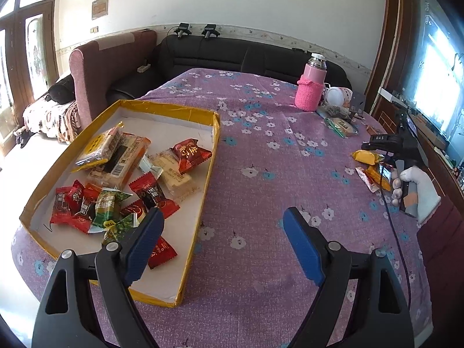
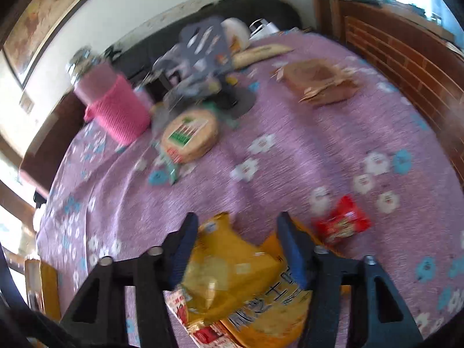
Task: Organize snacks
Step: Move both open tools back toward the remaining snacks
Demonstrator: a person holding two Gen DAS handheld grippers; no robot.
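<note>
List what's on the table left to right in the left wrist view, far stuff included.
yellow-edged tray holding snack packets → pink bottle → green-trimmed round packet → yellow snack packets → right hand-held gripper over them.

Purple cloth [image 1: 261,174] with white-blue flowers; yellow-rimmed tray [image 1: 200,203]; pink bottle [image 1: 310,92].

The left gripper [image 1: 223,226] is hovering with its jaws spread wide — the left finger is overlapping the yellow-rimmed tray [image 1: 213,136] of snack packets [image 1: 116,185]. Far off to its right, the right gripper [image 1: 385,152] is reaching over yellow packets [image 1: 365,156] — a pink bottle [image 1: 311,87] is standing beyond.
</note>
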